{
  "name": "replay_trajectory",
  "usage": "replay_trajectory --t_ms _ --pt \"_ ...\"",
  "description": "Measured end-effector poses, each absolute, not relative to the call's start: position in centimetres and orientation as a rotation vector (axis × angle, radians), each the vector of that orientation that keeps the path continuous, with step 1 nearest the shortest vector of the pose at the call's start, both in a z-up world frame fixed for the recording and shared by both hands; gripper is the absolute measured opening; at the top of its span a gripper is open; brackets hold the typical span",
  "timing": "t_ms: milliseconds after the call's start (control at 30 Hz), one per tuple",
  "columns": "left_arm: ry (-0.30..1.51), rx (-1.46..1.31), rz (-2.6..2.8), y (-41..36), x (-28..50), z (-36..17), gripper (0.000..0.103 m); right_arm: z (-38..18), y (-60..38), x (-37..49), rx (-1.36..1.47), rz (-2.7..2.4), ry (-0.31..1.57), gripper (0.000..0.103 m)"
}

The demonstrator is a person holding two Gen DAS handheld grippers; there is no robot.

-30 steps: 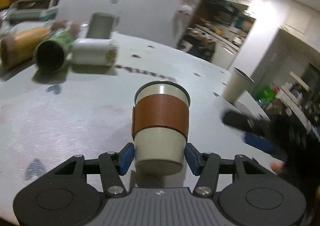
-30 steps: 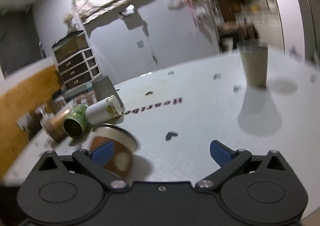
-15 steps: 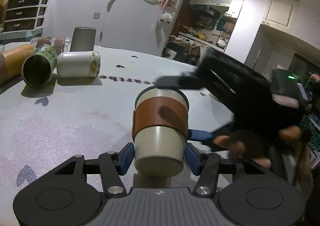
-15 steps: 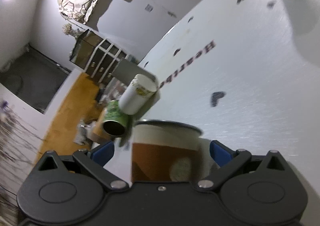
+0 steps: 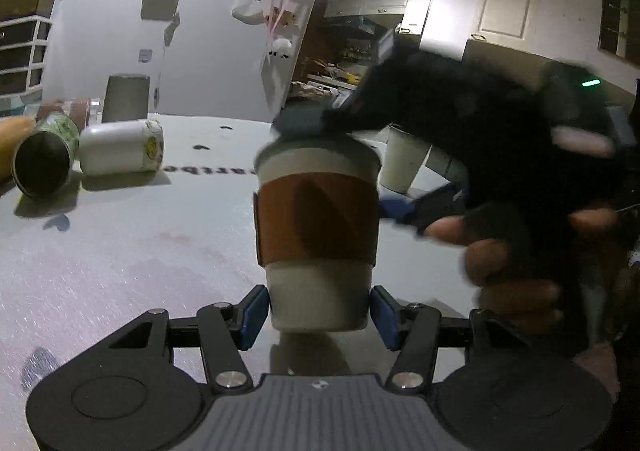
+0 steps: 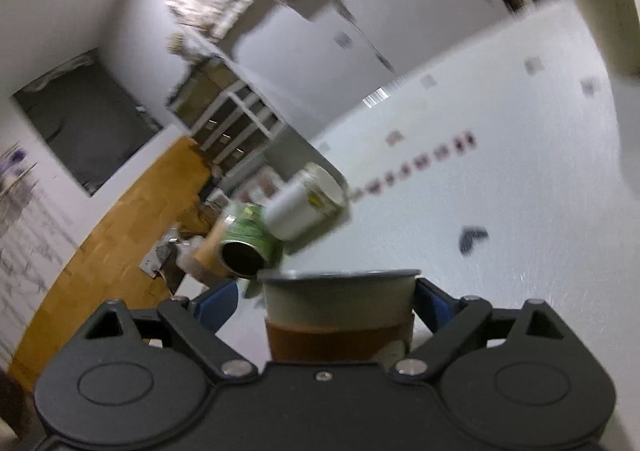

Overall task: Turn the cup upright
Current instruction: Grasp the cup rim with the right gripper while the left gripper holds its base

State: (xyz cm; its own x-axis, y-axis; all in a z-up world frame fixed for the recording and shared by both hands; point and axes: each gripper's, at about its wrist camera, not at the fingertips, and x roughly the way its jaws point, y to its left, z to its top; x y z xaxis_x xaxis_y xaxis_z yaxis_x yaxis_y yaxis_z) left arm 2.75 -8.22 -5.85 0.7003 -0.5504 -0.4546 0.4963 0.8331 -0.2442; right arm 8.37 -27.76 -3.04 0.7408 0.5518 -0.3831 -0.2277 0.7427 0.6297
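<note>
A cream cup with a brown sleeve (image 5: 318, 227) stands upright, its base between the blue pads of my left gripper (image 5: 319, 316), which is shut on it just above the white table (image 5: 120, 251). My right gripper comes in from the right in the left wrist view, blurred, one finger (image 5: 304, 119) over the cup's rim and one finger (image 5: 400, 207) beside it. In the right wrist view the cup (image 6: 338, 311) sits between my right gripper's (image 6: 324, 297) open jaws, right pad near it, left pad apart.
At the far left lie a green cup (image 5: 44, 159), a white cup (image 5: 120, 147) and an orange one (image 5: 12, 139), with a grey cup (image 5: 126, 97) standing behind. A tall cream cup (image 5: 404, 159) stands at the right behind my right gripper.
My right gripper has closed in around the top of the cup and narrowed its jaws. The cup in my left gripper has come more upright.
</note>
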Motion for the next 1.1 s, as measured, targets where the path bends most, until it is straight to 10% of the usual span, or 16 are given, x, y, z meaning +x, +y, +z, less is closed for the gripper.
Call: replay_trajectory --t_ms 500,1100 --pt "0.565 -0.058 -0.6 -9.7 2.6 -7.6 0.055 -0.3 -22.8 1.2 0.013 0.303 0.429 0.093" --pt "0.551 -0.021 -0.594 -10.1 2.3 -7.7 0.054 -0.5 -22.6 0.8 0.012 0.314 0.44 0.096"
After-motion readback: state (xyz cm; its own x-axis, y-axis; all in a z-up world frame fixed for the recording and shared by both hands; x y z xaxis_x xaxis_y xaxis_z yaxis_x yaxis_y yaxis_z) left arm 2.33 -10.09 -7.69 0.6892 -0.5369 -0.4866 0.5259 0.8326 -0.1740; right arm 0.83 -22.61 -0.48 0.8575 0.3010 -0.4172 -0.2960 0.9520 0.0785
